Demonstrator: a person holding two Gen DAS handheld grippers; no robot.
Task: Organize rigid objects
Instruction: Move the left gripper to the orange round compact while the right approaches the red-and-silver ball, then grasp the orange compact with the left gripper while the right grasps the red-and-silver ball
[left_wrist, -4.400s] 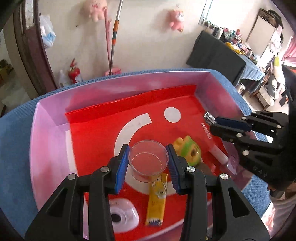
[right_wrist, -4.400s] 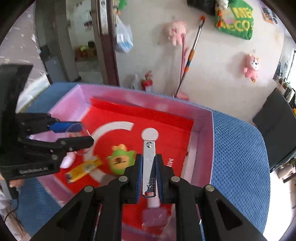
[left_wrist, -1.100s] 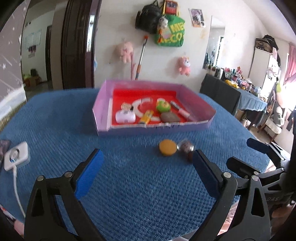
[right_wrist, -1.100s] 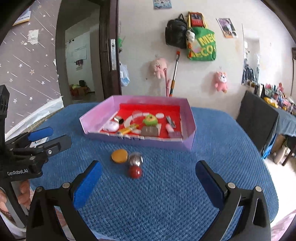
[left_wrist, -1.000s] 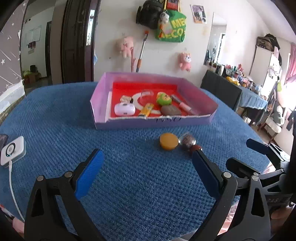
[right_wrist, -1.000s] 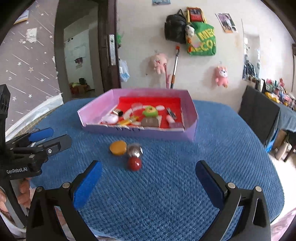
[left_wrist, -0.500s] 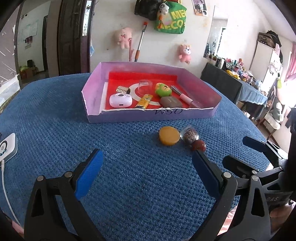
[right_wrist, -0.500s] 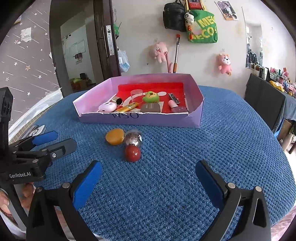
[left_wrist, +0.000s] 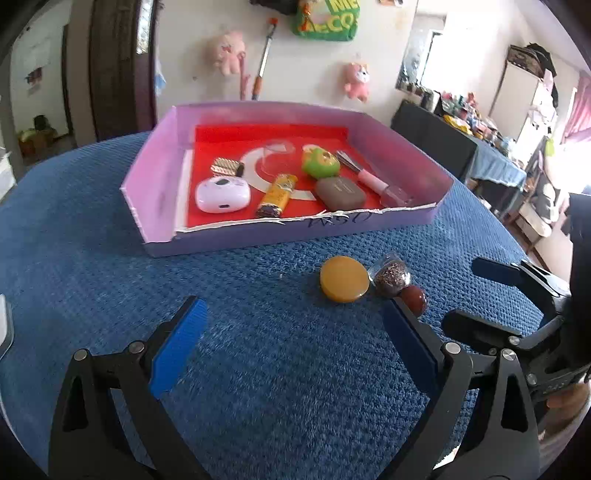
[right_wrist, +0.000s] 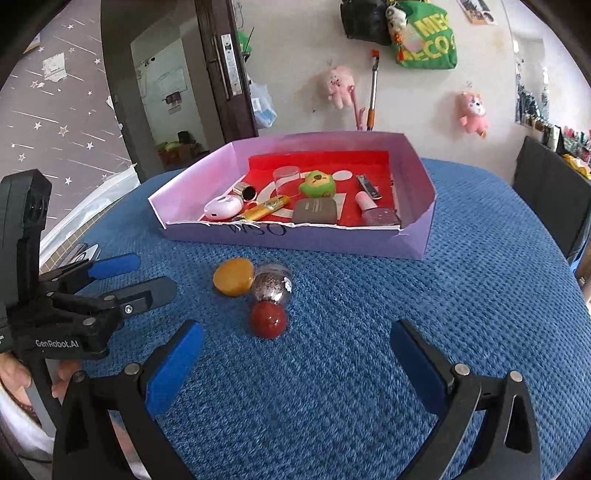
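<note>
Centre frame, on blue cloth: flat orange disc (right_wrist: 233, 281), glitter-filled clear ball (right_wrist: 272, 285), glossy red ball (right_wrist: 268, 319). Balls are hard and likely to roll, so pinch them across the middle. Your left gripper (left_wrist: 291, 349) and right gripper (right_wrist: 295, 363) both gape, holding nothing.

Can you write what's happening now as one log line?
left gripper: open, empty | right gripper: open, empty | box: eight items inside | cloth: yellow disc, glitter jar, red ball

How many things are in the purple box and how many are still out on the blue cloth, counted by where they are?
In the purple box: 8 (white case, gold watch, clear cup, yellow tube, green toy, brown case, nail clipper, pink bottle).
On the blue cloth: 3 (orange disc, glitter ball, red ball).
Total: 11
</note>
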